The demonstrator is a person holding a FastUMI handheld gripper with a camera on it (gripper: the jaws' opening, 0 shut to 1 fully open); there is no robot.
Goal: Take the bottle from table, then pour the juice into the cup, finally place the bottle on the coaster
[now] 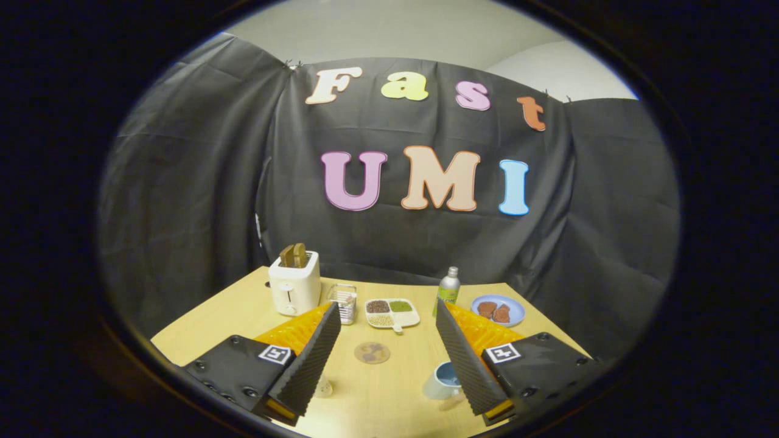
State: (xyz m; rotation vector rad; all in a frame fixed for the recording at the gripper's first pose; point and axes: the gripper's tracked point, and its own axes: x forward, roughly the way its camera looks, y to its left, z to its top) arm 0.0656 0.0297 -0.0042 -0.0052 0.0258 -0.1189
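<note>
The surface (389, 389) is light wood, enclosed behind and on both sides by black cloth walls. The tongs (387, 311) stand wide apart above its near part, holding nothing. Bare surface lies between the fingers, broken by one round coaster (372, 352) midway between them. One pale blue cup (443, 381) sits against the inner face of the right finger, near its base. Just beyond the right fingertip stands one bottle (448, 287), upright, silver-capped, with a green label too small to read. Beyond the gap lies one divided dish (392, 313) holding three portions of grain. One clear container (345, 301) stands just beyond the left fingertip, one white toaster (294, 288) with two slices further left. One blue plate (498, 310) carrying two brown pieces lies right of the bottle, near the surface's far right edge.
</note>
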